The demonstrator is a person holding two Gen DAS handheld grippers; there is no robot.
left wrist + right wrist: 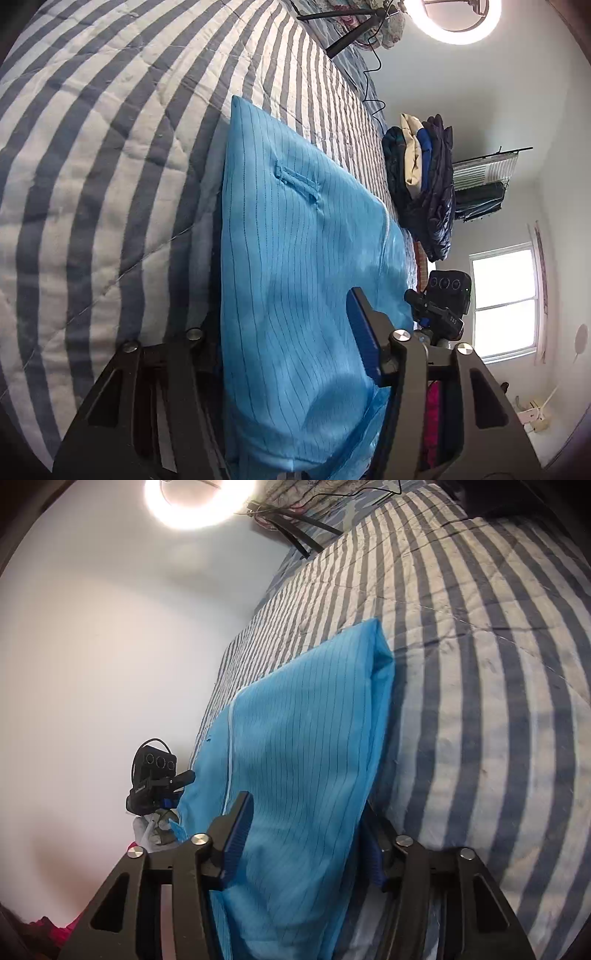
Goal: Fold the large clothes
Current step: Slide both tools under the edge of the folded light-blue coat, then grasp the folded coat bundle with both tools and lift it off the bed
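Gripping folded edges of the blue garment (pixel 295 258): left gripper (pixel 291 343) fingers straddle a thick fold, the right-hand blue pad (pixel 364 332) lies against the cloth, the other pad is hidden beneath it. Right gripper (pixel 306 834) likewise has both pads closed onto bunched fabric. Garment lies on the striped quilt (pixel 110 147), pinstriped, with a white zipper (pixel 384 229) running along it. Stack of folded clothes (pixel 421 177) sits further off on the bed; ring light (pixel 454 18) glows at the far end.

Thin, slightly glossy blue cloth garment (pixel 295 258); matt quilted striped bedspread (pixel 92 166)
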